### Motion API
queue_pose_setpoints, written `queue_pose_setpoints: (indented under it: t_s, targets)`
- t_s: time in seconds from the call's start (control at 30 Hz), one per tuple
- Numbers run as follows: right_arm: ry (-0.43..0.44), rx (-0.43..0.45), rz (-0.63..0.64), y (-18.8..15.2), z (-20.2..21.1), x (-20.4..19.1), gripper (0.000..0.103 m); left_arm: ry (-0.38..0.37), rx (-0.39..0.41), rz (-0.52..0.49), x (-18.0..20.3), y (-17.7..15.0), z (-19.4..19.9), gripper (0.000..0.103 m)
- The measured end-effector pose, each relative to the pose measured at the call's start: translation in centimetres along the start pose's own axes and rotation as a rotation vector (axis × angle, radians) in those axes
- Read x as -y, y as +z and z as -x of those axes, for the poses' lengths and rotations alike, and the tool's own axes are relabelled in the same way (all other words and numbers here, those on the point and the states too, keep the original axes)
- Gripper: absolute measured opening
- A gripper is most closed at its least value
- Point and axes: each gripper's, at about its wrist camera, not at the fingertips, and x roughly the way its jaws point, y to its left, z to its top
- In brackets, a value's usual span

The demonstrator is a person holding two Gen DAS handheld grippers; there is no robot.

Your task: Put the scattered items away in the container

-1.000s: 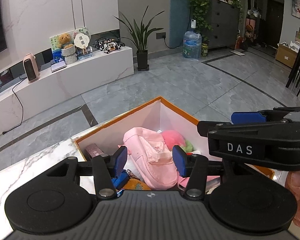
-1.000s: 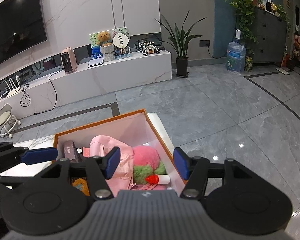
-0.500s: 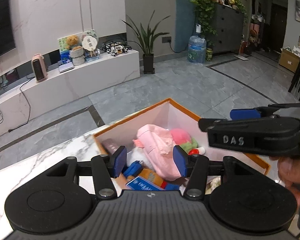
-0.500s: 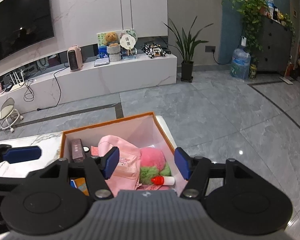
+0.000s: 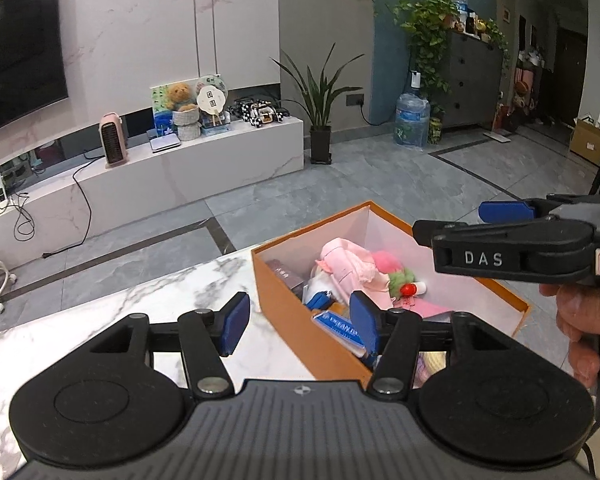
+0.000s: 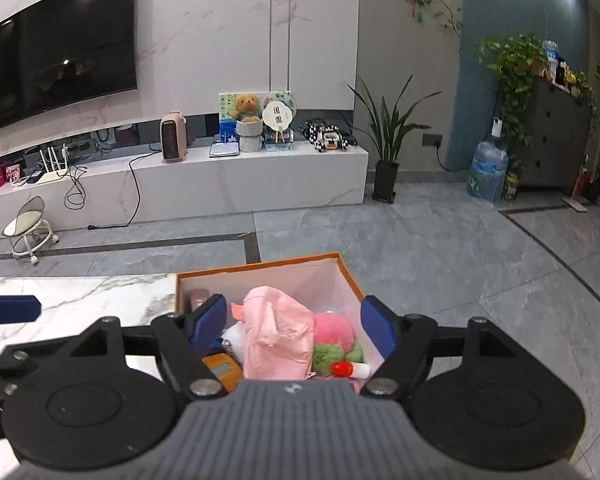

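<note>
An orange box (image 5: 284, 280) with white inner walls stands at the marble table's far corner. In it lie a pink garment (image 5: 348, 264), a pink and green plush (image 5: 392, 268), a small red-capped bottle (image 5: 414, 289), a blue booklet (image 5: 340, 326) and a dark case (image 5: 288, 272). My left gripper (image 5: 299, 326) hovers over the box's near left wall, its jaws opening, nothing between them. My right gripper (image 6: 294, 322) hangs above the box (image 6: 260, 266), its jaws opening too. The pink garment (image 6: 278, 332) shows below its fingers, untouched.
The marble tabletop (image 5: 100, 320) stretches left of the box. A person's hand (image 5: 580, 320) grips the right tool's handle. Beyond the table's edge lies grey tiled floor (image 6: 420, 248), with a white TV bench (image 6: 220, 188) and a potted plant (image 6: 386, 152) far off.
Both grippers have drawn back and risen from the box, and their jaws stand wider. The left one has shifted left, so the box now sits to the right in its view.
</note>
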Motion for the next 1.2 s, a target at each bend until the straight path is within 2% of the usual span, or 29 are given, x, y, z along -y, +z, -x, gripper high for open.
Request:
queue_pose_setpoints:
  t_s: [0.13, 0.27, 0.3, 0.37, 0.53, 0.67, 0.8, 0.9, 1.13, 1.2]
  targets:
    - [-0.007, 0.019, -0.028, -1.8, 2.0, -0.6, 0.089, -0.028, 0.021, 0.004, -0.3, -0.7, 1.3, 0.071]
    - [-0.024, 0.048, -0.03, -3.4, 4.5, -0.8, 0.092, -0.067, 0.056, 0.011, -0.6, -1.4, 1.9, 0.081]
    - [-0.037, 0.058, -0.031, -3.8, 5.2, -0.8, 0.097, -0.075, 0.061, 0.013, -0.6, -1.5, 1.9, 0.085]
    - [-0.067, 0.077, -0.043, -4.4, 6.5, -0.6, 0.099, -0.094, 0.063, 0.015, -0.5, -1.9, 1.8, 0.088]
    - [-0.16, 0.074, -0.107, -6.4, 8.7, 0.2, 0.103, -0.144, 0.038, -0.004, -0.3, -2.6, 0.4, 0.089]
    - [-0.222, 0.028, -0.118, -7.5, 8.5, -0.1, 0.103, -0.147, -0.005, -0.027, 0.1, -3.1, -1.0, 0.089]
    - [-0.295, 0.034, -0.105, -7.2, 8.1, -0.5, 0.103, -0.13, -0.03, -0.044, 0.6, -3.0, -1.7, 0.089]
    - [-0.336, 0.017, -0.117, -7.1, 7.4, -0.6, 0.103, -0.129, -0.037, -0.069, 1.0, -3.2, -1.8, 0.095]
    - [-0.353, -0.03, -0.105, -7.6, 6.4, -0.6, 0.103, -0.167, -0.048, -0.066, 1.2, -4.0, -2.7, 0.095]
    - [-0.362, -0.039, -0.112, -7.7, 6.4, -0.6, 0.103, -0.15, -0.06, -0.061, 1.3, -4.2, -2.9, 0.095]
